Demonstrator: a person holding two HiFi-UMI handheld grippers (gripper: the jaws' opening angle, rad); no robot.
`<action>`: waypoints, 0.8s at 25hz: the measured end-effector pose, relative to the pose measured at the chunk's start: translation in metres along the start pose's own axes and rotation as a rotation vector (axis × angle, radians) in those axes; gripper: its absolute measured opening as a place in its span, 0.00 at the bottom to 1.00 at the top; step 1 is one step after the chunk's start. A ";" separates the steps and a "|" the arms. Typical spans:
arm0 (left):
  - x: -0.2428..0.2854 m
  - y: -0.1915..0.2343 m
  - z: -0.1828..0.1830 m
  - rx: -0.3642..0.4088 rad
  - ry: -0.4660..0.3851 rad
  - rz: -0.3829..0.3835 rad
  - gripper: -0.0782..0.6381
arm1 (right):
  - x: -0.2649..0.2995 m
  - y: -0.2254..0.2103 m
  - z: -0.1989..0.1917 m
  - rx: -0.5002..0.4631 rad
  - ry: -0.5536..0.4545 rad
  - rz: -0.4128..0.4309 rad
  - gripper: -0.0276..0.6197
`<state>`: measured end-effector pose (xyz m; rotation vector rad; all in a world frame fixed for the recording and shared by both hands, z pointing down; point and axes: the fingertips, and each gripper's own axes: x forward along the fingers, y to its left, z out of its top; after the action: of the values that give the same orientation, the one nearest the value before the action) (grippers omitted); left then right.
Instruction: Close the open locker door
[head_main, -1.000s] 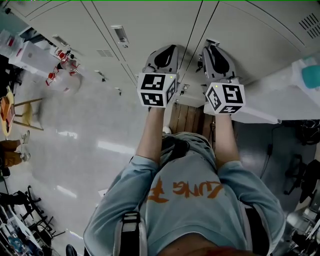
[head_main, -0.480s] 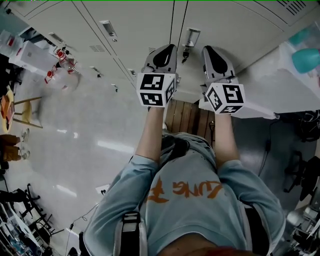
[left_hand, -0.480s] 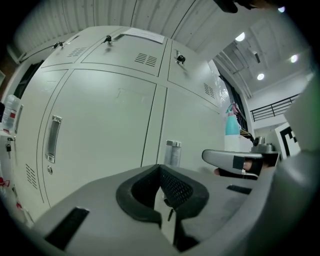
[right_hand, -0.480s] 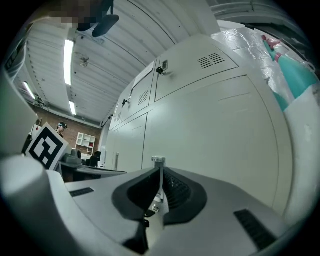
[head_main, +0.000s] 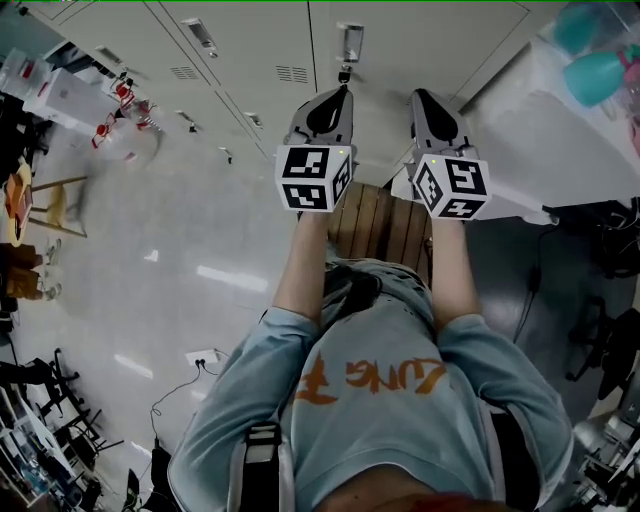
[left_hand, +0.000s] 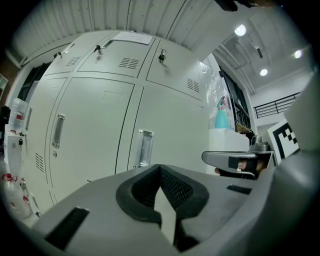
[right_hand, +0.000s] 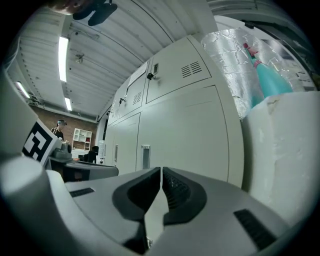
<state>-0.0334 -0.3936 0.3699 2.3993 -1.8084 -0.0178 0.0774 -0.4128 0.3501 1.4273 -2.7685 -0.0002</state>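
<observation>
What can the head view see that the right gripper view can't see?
Only the head view: the person's light shirt with orange letters and the shiny floor. Only the right gripper view: ceiling lights, a far brick wall, and the right gripper, jaws pressed together, empty. Both: the white lockers and a teal bottle.

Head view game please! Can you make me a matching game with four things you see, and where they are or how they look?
Things:
1 pale grey metal locker door
2 teal plastic bottle
3 brown wooden slats
4 right gripper

Matches:
A jaws together, nothing between them
B top right corner
C closed flat
D down on the floor

Pairs: 1-C, 2-B, 3-D, 4-A
</observation>
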 end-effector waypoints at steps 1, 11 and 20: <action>-0.002 -0.004 -0.002 0.000 0.006 0.005 0.13 | -0.005 -0.003 -0.001 0.004 0.005 -0.007 0.10; -0.013 -0.036 -0.021 0.011 0.039 0.030 0.13 | -0.044 -0.026 -0.014 0.019 0.024 -0.037 0.10; -0.011 -0.044 -0.043 0.032 0.084 0.027 0.13 | -0.052 -0.038 -0.030 0.047 0.025 -0.052 0.10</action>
<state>0.0099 -0.3672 0.4068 2.3591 -1.8169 0.1139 0.1389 -0.3923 0.3781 1.4994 -2.7284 0.0808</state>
